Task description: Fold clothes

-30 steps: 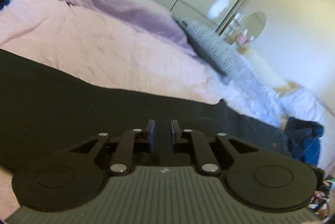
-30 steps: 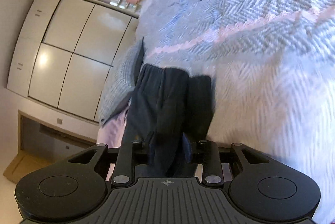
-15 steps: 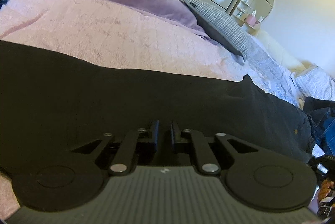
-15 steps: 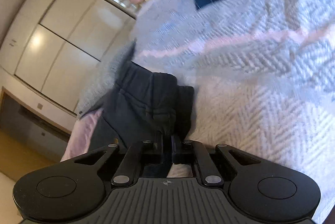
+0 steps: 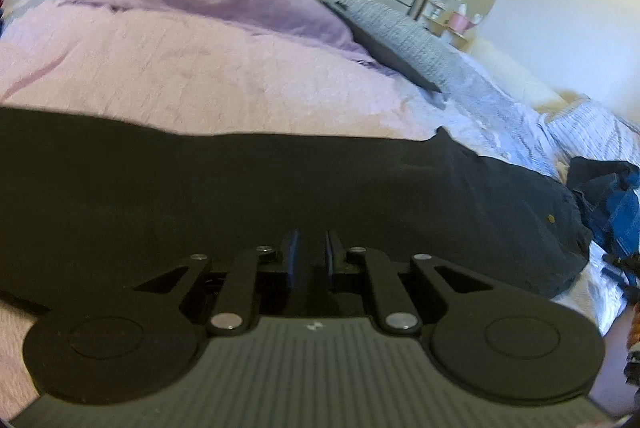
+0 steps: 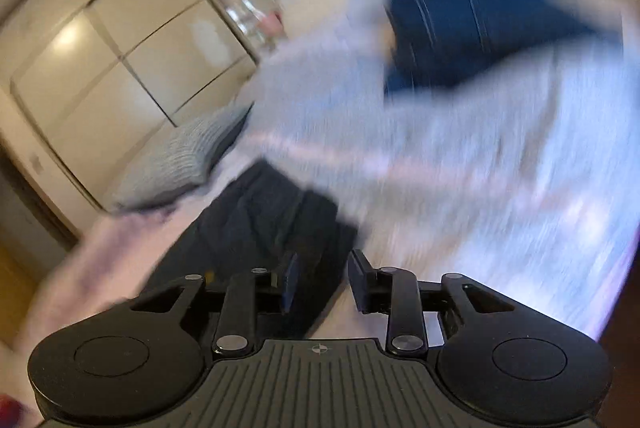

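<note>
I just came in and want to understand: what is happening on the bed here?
A person with a gripper in each hand is folding dark trousers spread on a pink bedspread. The left gripper is nearly shut low over the cloth; whether it pinches the cloth is unclear. The right gripper is opening, pads apart, at the trousers' end. Blue jeans lie farther off.

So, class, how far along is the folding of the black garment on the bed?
Done: the black garment lies stretched across the pink bedspread. In hand: the left gripper looks pinched on its near edge; the right gripper is opening its jaws, pads off the cloth. Left: no finished fold shows, and the blue clothes wait in a heap.
</note>
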`<state>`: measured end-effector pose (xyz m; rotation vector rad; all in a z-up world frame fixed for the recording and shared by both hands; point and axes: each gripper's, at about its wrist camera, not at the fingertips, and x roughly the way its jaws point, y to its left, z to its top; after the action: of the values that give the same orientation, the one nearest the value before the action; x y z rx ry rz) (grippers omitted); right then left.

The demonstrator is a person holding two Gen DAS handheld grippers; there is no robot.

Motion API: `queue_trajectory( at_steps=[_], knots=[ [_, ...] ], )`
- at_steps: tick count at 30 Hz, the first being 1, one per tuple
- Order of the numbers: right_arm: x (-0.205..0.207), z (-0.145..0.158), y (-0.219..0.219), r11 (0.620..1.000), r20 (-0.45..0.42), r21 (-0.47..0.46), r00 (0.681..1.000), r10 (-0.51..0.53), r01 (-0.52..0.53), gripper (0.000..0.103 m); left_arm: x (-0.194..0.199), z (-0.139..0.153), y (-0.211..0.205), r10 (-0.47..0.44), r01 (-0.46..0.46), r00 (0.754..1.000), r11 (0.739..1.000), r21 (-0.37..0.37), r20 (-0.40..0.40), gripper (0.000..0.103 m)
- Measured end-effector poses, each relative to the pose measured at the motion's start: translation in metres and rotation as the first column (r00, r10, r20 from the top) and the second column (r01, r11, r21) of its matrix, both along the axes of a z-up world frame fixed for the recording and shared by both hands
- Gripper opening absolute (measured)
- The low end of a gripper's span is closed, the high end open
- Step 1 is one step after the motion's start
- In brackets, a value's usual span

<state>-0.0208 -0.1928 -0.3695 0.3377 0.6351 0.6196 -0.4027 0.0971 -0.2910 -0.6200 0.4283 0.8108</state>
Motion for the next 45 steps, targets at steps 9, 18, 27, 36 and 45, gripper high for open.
queue_trajectory(
  at_steps=[9, 18, 27, 36, 45],
  knots=[
    [-0.025, -0.017, 0.084, 0.888, 0.175, -0.355, 0.912, 0.371, -0.293, 0.032, 0.033, -0.013, 0.0, -0.069, 0.069, 0.997, 0.998, -0.001, -0.045, 0.009],
    [-0.023, -0.031, 0.083, 0.823, 0.094, -0.43, 0.888, 0.45, -0.371, 0.032, 0.023, -0.014, 0.008, -0.102, 0.1, 0.993, 0.994, -0.047, -0.053, 0.008],
    [0.105, 0.028, 0.083, 0.903, -0.056, -0.146, 0.915, 0.4, -0.404, 0.059, 0.082, 0.032, 0.073, -0.253, 0.252, 0.967, 0.966, -0.065, -0.005, 0.023],
    [0.205, 0.006, 0.136, 0.841, -0.364, 0.012, 0.781, 0.507, -0.54, 0.067, 0.16, 0.024, 0.142, -0.367, 0.381, 0.924, 0.91, -0.162, 0.108, 0.037],
    [0.22, -0.019, 0.13, 0.797, -0.406, 0.175, 0.695, 0.593, -0.578, 0.048, 0.161, -0.025, 0.183, -0.403, 0.423, 0.906, 0.868, -0.258, 0.131, 0.042]
  ],
)
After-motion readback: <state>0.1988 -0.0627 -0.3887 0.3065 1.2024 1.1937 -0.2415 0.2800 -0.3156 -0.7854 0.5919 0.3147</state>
